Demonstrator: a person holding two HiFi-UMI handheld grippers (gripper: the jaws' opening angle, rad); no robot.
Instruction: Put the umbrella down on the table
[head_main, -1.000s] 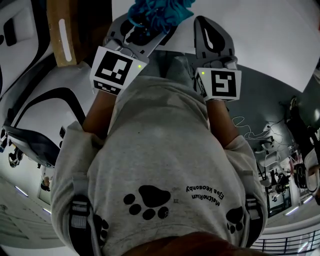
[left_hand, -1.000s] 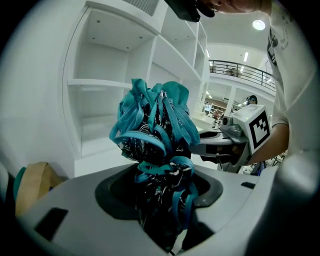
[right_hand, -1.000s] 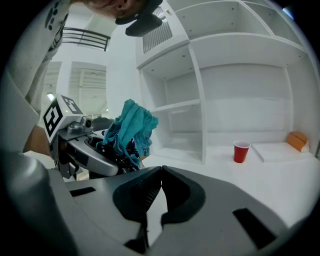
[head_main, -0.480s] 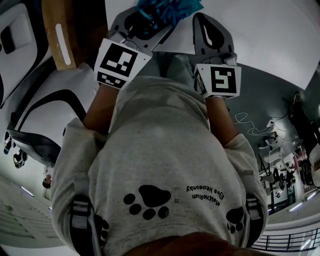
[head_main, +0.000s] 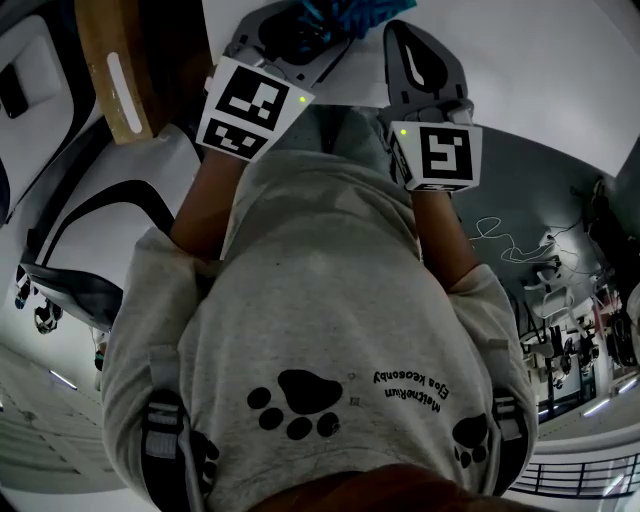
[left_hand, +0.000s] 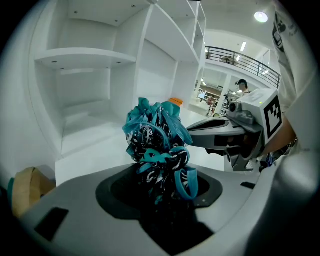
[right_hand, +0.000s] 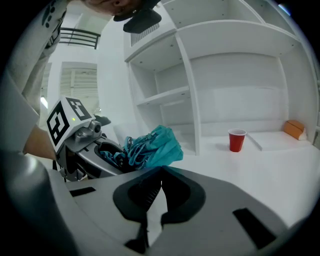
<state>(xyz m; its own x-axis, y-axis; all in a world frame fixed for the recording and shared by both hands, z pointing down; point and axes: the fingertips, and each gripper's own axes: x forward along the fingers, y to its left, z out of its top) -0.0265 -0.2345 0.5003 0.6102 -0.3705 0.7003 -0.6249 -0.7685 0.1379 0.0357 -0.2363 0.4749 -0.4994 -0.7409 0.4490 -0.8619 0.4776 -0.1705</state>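
Observation:
The folded teal umbrella (left_hand: 157, 140), patterned in black, sticks out of my left gripper (left_hand: 160, 185), whose jaws are shut on it. In the head view only a bit of the umbrella (head_main: 345, 14) shows at the top edge, in front of the left gripper (head_main: 312, 28). From the right gripper view the umbrella (right_hand: 152, 145) hangs just over the white table (right_hand: 280, 170). My right gripper (right_hand: 161, 172) is beside it on the right, jaws together with nothing between them; in the head view the right gripper (head_main: 405, 40) lies level with the left one.
White shelving (right_hand: 230, 75) rises behind the table. A red cup (right_hand: 236, 140) and a small tan box (right_hand: 294, 128) stand on the table to the right. A wooden board (head_main: 115, 70) lies at the left, outside the table.
Both grippers have slid toward the top of the head view, the left one also rightward. The umbrella has gone mostly out of that frame; the grip looks the same.

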